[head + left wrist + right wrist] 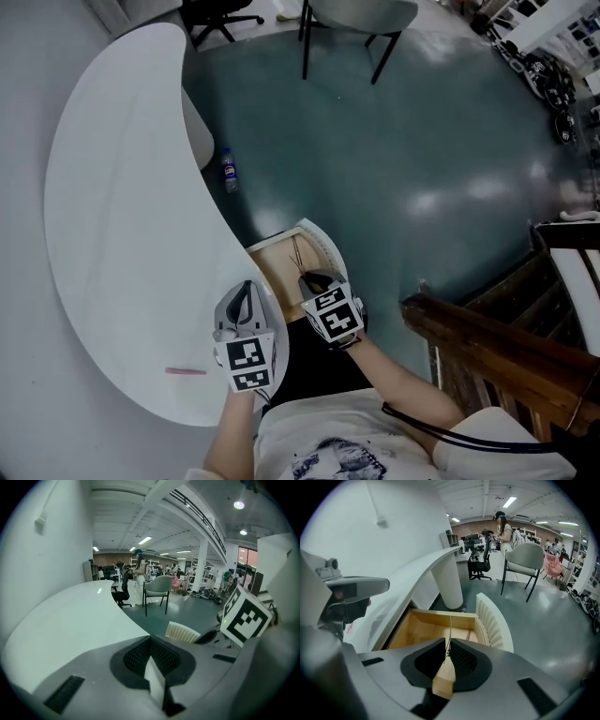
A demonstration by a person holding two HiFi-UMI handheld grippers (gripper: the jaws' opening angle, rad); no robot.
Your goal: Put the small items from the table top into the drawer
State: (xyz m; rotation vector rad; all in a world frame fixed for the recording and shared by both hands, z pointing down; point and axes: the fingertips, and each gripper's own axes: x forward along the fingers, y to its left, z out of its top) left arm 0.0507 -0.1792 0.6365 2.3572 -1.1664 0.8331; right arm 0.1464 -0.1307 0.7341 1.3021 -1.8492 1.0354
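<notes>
Over open drawer by table edge: right tongs pinching stick.

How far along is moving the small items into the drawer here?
Done: the drawer is open. In hand: the right gripper is shut on a thin stick over the open drawer, not yet released. The left gripper is shut and empty. Left: a pink item lies on the table, to be fetched.

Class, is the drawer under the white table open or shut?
Open: the drawer is pulled out, its wooden inside showing.
</notes>
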